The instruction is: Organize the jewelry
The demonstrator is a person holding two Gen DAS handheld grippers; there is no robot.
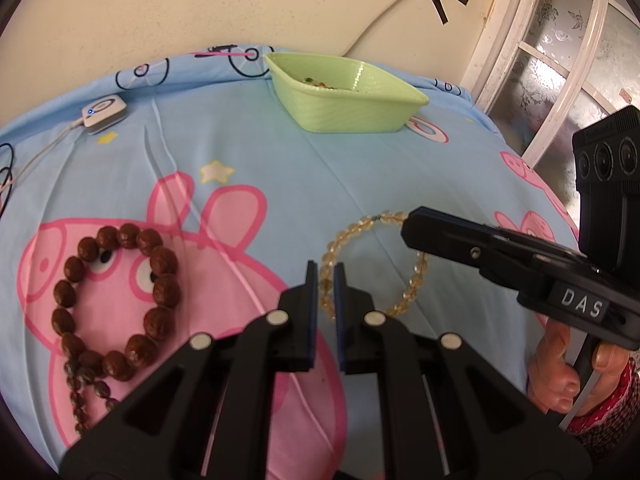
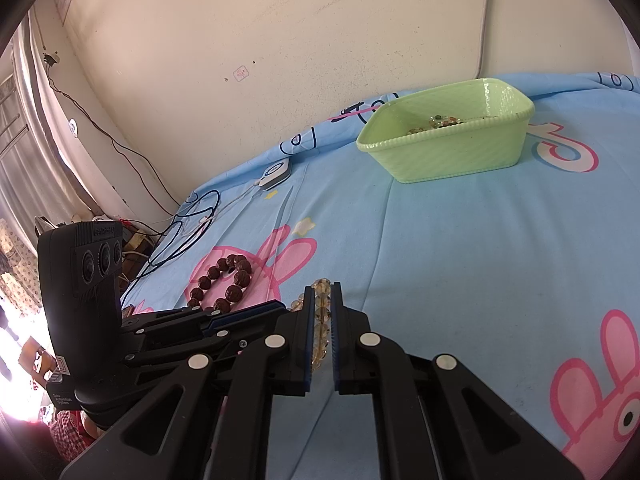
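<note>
While both grippers, left gripper (image 1: 326, 276) and right gripper (image 2: 322, 300), pinch the amber bead bracelet (image 1: 374, 264), the green basket (image 2: 448, 152) lies at one o'clock.

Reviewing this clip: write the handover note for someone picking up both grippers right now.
Left gripper: shut on the yellow bead bracelet, at its left side.
Right gripper: shut on the same bracelet, at its far right side.
The bracelet lies on the blue cartoon sheet, pinched at both places.
Brown bead bracelet lies untouched on the sheet to the left.
Green basket at the back already holds some beaded pieces.
Left: move the yellow bracelet to the basket, likely the brown one after.
</note>
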